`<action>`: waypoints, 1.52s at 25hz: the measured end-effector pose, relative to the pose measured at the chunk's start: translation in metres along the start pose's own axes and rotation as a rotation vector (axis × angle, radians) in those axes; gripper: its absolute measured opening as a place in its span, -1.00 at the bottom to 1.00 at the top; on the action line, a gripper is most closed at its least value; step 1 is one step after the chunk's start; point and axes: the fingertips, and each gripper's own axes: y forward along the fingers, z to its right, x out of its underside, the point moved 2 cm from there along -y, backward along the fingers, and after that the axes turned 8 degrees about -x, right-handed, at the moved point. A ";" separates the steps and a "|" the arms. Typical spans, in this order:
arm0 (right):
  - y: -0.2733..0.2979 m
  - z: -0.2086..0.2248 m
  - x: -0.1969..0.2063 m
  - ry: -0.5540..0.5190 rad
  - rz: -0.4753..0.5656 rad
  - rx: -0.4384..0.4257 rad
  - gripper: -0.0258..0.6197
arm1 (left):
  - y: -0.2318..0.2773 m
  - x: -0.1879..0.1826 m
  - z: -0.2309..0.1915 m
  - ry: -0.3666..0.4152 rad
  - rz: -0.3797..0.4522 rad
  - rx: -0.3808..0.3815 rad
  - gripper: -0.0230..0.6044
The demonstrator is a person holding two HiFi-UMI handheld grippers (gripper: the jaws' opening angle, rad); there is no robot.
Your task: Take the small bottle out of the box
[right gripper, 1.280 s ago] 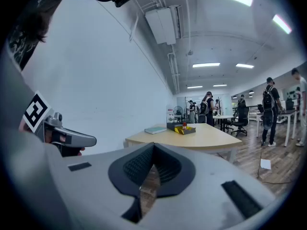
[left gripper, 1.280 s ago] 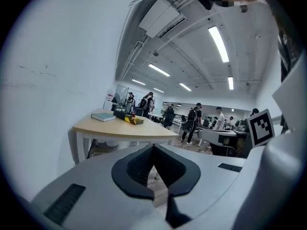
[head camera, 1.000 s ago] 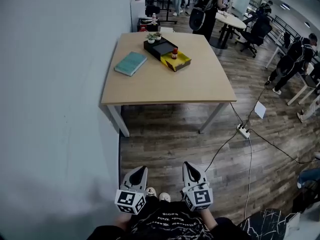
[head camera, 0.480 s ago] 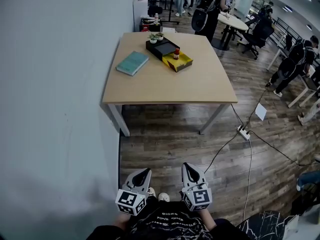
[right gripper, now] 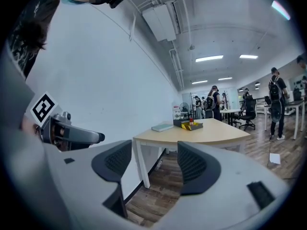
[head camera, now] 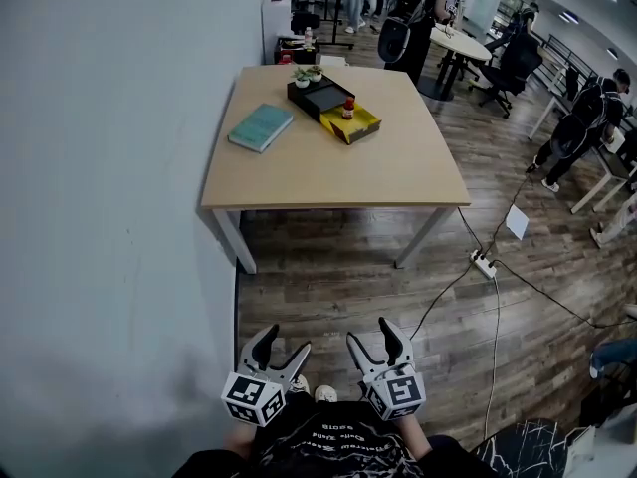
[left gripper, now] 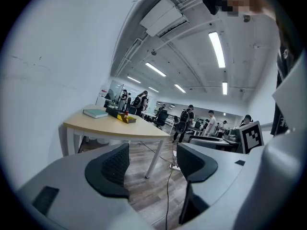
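We hold the left hand-held gripper [head camera: 286, 342] and the right hand-held gripper [head camera: 372, 335] low at 6 o'clock, well apart from the worktop [head camera: 328, 172]. Both have just been opening; their jaws stand wide with nothing between them. The bottle [head camera: 348, 107] stands upright in the box [head camera: 366, 119] at 12 o'clock, on the worktop's far side, with a book [head camera: 260, 126] at the box's 9 o'clock.

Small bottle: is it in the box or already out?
In. The small bottle stands upright, red cap up, inside the yellow box at the far side of the table.
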 end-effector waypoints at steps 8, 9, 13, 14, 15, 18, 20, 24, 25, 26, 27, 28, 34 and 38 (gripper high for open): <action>0.011 -0.011 -0.003 -0.002 0.013 0.030 0.04 | -0.005 -0.022 0.010 0.115 0.029 0.120 0.08; 0.012 -0.013 -0.002 -0.002 0.016 0.035 0.04 | -0.006 -0.024 0.008 0.118 0.041 0.123 0.08; 0.015 -0.014 0.004 0.023 0.033 0.060 0.04 | -0.007 -0.036 -0.004 0.074 0.092 0.138 0.08; 0.017 -0.016 0.006 0.031 0.032 0.061 0.04 | -0.009 -0.039 -0.009 0.061 0.097 0.137 0.08; 0.019 -0.018 0.008 0.037 0.026 0.059 0.04 | -0.010 -0.042 -0.015 0.058 0.097 0.132 0.08; 0.027 -0.025 0.013 0.035 -0.001 0.045 0.03 | -0.010 -0.043 -0.030 0.063 0.089 0.099 0.08; 0.032 -0.028 0.014 0.029 -0.006 0.039 0.03 | -0.009 -0.042 -0.037 0.064 0.081 0.084 0.08; 0.046 -0.021 0.012 0.012 -0.005 0.027 0.03 | -0.001 -0.044 -0.043 0.069 0.089 0.074 0.08; 0.051 -0.018 0.012 0.010 -0.003 0.025 0.03 | 0.003 -0.044 -0.046 0.065 0.091 0.073 0.08; 0.056 -0.014 0.012 0.010 -0.002 0.021 0.03 | 0.007 -0.043 -0.048 0.060 0.092 0.072 0.09; 0.062 -0.010 0.011 0.009 -0.003 0.016 0.03 | 0.012 -0.044 -0.051 0.058 0.093 0.069 0.08; 0.069 -0.005 0.010 0.008 -0.004 0.009 0.03 | 0.018 -0.045 -0.055 0.057 0.093 0.066 0.08; 0.113 0.035 0.003 0.007 -0.014 -0.025 0.03 | 0.064 -0.053 -0.070 0.033 0.083 0.045 0.08; 0.151 0.070 -0.007 -0.005 -0.029 -0.061 0.03 | 0.102 -0.066 -0.087 -0.032 0.101 -0.032 0.08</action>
